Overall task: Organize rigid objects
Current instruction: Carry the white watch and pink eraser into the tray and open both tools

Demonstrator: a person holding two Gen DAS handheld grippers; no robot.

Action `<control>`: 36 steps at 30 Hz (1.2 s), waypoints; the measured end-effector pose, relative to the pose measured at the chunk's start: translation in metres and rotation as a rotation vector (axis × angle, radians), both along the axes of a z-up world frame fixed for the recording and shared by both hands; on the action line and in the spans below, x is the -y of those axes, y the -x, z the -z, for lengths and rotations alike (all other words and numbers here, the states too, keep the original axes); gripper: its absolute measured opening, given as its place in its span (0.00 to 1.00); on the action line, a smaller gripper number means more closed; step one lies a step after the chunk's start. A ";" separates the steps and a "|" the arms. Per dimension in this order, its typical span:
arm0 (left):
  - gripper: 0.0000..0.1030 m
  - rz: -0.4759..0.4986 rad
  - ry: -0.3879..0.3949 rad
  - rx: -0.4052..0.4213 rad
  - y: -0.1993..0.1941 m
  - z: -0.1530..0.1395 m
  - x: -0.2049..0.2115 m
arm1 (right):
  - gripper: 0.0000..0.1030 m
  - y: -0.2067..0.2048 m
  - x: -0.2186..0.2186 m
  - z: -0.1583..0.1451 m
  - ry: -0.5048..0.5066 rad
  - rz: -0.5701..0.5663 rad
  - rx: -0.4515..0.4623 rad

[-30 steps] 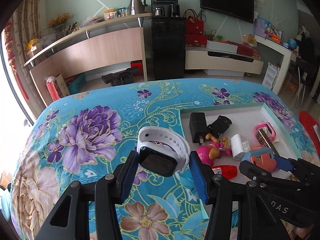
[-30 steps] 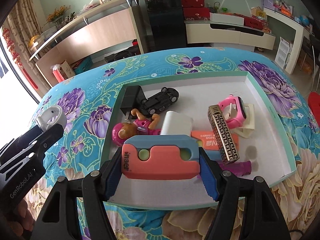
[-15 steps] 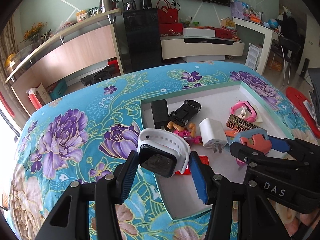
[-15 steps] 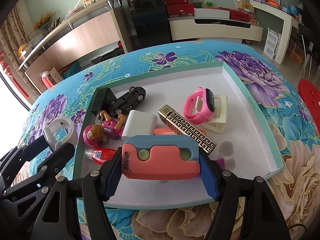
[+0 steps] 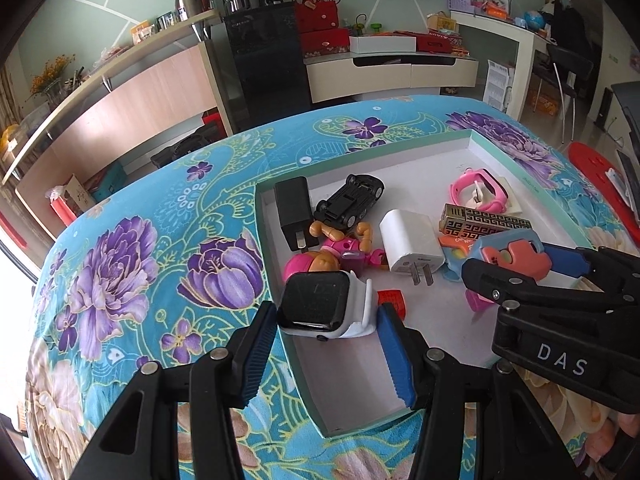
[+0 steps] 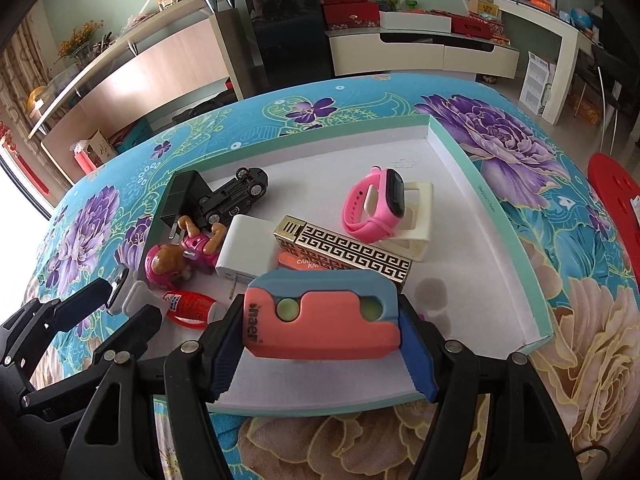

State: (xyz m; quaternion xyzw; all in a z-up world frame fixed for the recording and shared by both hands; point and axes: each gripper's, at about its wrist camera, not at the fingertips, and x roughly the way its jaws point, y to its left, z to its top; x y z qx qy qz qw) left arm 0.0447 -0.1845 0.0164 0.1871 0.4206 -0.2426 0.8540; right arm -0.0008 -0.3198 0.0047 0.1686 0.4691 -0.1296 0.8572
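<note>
Between the left gripper's (image 5: 328,320) pads sits a clamped white smartwatch (image 5: 320,305), screen visible only there; the right gripper (image 6: 320,320) pinches a coral-blue case (image 6: 322,314).

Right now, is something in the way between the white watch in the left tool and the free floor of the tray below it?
Nothing visible blocks it. The white watch hangs over the tray near its left wall; bare floor lies under it, with the pink doll just behind.
</note>
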 end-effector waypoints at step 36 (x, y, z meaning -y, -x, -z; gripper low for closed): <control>0.68 0.033 -0.052 -0.058 0.000 0.015 0.009 | 0.69 -0.003 -0.002 0.009 -0.008 -0.021 -0.040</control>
